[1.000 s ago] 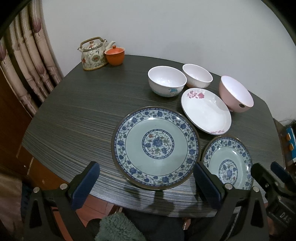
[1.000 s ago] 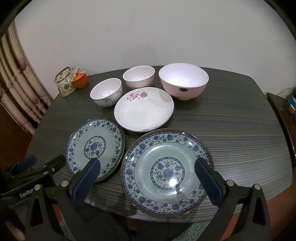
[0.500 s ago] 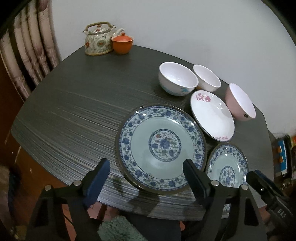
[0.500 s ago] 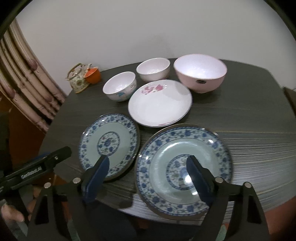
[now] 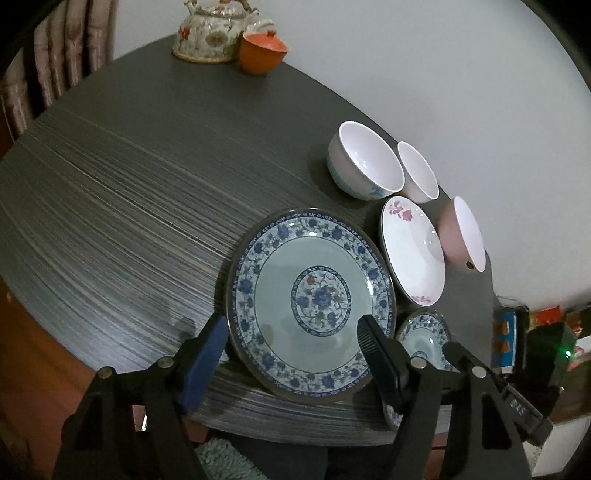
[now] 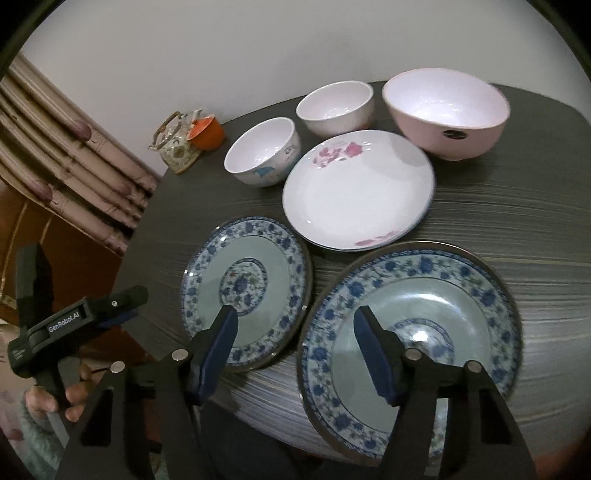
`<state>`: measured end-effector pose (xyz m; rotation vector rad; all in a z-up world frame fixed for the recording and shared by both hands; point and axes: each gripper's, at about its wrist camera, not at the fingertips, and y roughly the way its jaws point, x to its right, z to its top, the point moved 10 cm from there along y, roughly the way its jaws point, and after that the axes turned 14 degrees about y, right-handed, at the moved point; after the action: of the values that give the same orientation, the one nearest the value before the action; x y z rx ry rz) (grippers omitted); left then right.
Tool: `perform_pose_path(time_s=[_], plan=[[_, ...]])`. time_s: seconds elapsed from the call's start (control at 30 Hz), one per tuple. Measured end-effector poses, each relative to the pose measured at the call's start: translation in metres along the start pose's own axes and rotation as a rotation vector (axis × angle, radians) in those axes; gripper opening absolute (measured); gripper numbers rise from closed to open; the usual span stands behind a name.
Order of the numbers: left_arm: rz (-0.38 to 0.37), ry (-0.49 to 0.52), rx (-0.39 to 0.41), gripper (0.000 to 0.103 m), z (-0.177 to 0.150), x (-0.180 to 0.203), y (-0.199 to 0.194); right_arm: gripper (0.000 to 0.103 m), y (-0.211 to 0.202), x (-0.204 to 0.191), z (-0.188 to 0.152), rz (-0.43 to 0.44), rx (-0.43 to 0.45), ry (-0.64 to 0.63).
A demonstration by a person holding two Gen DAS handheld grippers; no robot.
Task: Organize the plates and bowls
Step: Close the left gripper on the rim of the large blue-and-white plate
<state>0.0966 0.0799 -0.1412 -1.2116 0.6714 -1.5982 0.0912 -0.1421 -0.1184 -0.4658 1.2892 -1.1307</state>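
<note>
Two blue-patterned plates lie side by side at the dark table's near edge, the left plate (image 5: 310,299) (image 6: 243,291) and the right plate (image 6: 413,328) (image 5: 424,338). My left gripper (image 5: 291,325) hovers over the left plate's near part, its jaws closing and its pads touching nothing. My right gripper (image 6: 295,314) hangs above the gap between both plates, also closing, with the right plate's left rim between its fingers and no contact. Behind are a white plate with pink flowers (image 6: 358,190), a white bowl with a blue motif (image 6: 264,151), a plain white bowl (image 6: 336,107) and a pink bowl (image 6: 447,110).
A floral teapot (image 5: 210,33) and an orange lidded cup (image 5: 263,51) stand at the table's far left corner. Bare tabletop (image 5: 129,184) stretches left of the plates. A curtain (image 6: 66,147) hangs at the left. A hand (image 6: 55,398) holds the left gripper below the table edge.
Both grippers came down and closer to the blue plates, and their jaws narrowed. The left view has rolled, so the table now slants. No dish has moved.
</note>
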Motion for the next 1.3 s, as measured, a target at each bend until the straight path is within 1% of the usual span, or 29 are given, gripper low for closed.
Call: perform_pose_path(time_s=[0.1, 0.17, 0.27, 0.37, 0.43, 0.47, 0.6, 0.63, 0.77, 0.83, 1.07, 1.1, 1.2, 1.3], plan=[[-0.024, -0.032, -0.011, 0.074, 0.002, -0.007, 0.009, 0.062, 0.013, -0.001, 0.005, 0.016, -0.04, 0.017], [-0.023, -0.045, -0.012, 0.074, 0.004, -0.014, 0.012, 0.062, 0.022, 0.0, 0.008, 0.003, -0.057, 0.019], [-0.016, -0.064, -0.017, 0.074, 0.006, -0.022, 0.018, 0.061, 0.03, -0.003, 0.011, 0.024, -0.082, 0.023], [-0.014, -0.081, -0.031, 0.067, 0.006, -0.029, 0.024, 0.059, 0.039, -0.009, 0.015, 0.05, -0.107, 0.027], [-0.017, -0.09, -0.041, 0.062, 0.007, -0.033, 0.028, 0.057, 0.047, -0.01, 0.016, 0.044, -0.122, 0.027], [-0.022, -0.091, -0.042, 0.056, 0.008, -0.034, 0.03, 0.056, 0.052, -0.011, 0.018, 0.047, -0.133, 0.025], [-0.025, -0.102, -0.046, 0.054, 0.01, -0.041, 0.035, 0.048, 0.066, -0.01, 0.021, 0.043, -0.164, 0.034], [-0.022, -0.099, -0.049, 0.054, 0.01, -0.042, 0.037, 0.046, 0.069, -0.009, 0.022, 0.035, -0.168, 0.032], [-0.033, -0.098, -0.059, 0.049, 0.009, -0.047, 0.04, 0.045, 0.08, -0.007, 0.027, 0.016, -0.174, 0.029], [-0.034, -0.097, -0.063, 0.049, 0.009, -0.047, 0.044, 0.043, 0.087, -0.006, 0.03, 0.001, -0.179, 0.027], [-0.036, -0.092, -0.092, 0.049, 0.006, -0.048, 0.052, 0.039, 0.1, -0.004, 0.037, -0.012, -0.194, 0.015], [-0.035, -0.092, -0.094, 0.045, 0.006, -0.049, 0.053, 0.039, 0.101, -0.003, 0.037, -0.014, -0.197, 0.015], [-0.039, -0.09, -0.099, 0.041, 0.005, -0.049, 0.056, 0.039, 0.105, -0.001, 0.038, -0.007, -0.206, 0.017], [-0.04, -0.076, -0.1, 0.037, 0.005, -0.047, 0.06, 0.037, 0.109, 0.001, 0.037, -0.003, -0.212, 0.025]])
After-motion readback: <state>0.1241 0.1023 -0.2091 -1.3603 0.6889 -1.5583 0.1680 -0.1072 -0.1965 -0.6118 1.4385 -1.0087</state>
